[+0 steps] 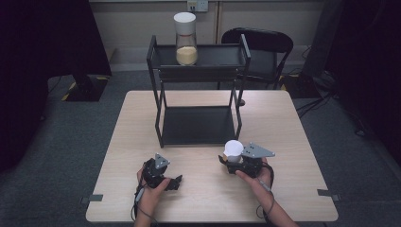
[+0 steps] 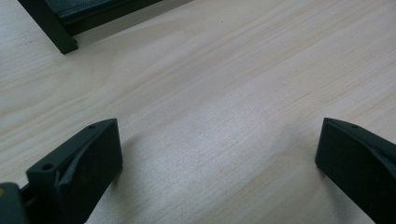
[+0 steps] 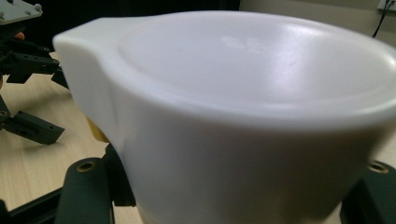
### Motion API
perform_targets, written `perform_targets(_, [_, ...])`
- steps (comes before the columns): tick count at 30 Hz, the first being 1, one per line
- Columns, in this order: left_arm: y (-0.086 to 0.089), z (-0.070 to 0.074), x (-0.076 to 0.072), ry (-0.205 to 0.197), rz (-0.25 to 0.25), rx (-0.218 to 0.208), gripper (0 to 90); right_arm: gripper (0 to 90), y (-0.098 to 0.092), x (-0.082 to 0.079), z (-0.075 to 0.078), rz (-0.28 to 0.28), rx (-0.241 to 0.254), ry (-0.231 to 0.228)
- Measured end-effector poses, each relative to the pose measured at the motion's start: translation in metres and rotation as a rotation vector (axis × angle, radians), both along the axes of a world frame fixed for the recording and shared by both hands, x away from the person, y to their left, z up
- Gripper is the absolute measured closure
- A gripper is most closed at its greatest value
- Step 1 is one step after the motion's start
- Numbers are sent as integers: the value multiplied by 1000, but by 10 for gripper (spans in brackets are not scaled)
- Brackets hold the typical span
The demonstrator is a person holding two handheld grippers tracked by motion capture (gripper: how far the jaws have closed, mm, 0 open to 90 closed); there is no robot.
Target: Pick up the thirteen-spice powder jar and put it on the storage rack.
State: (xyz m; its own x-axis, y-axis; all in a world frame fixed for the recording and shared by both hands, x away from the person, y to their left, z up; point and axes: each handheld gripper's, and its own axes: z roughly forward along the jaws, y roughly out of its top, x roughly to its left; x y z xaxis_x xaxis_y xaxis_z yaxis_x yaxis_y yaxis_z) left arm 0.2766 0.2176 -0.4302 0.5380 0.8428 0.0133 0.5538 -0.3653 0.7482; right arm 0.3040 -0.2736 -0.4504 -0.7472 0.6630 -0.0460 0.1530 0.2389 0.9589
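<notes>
My right gripper [image 1: 232, 160], lower centre, clamps the white-lidded, likely heavy, slippery plastic jar [image 3: 243, 121]; left gripper [image 2: 219, 168] gapes.

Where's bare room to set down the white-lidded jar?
Free: rack's lower shelf, and the top shelf right of the other jar. Table is bare either side of the rack. Crowded: the front strip by both hand-held grippers.

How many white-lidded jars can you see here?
2. One jar stands on the top shelf of the black rack; the other jar is on the table's near side, between the right gripper jaws.
</notes>
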Motion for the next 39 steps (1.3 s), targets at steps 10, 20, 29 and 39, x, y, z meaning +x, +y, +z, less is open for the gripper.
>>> perform_targets(10, [0, 0, 0, 0, 1, -1, 0, 306, 7, 13, 21, 24, 3, 26])
perform_targets(20, [0, 0, 0, 0, 1, -1, 0, 306, 18, 31, 49, 35, 0, 34])
perform_targets(29, [0, 0, 0, 0, 1, -1, 0, 307, 25, 45, 76, 35, 15, 36])
perform_targets(39, [0, 0, 0, 0, 1, -1, 0, 306, 32, 58, 101, 42, 20, 37])
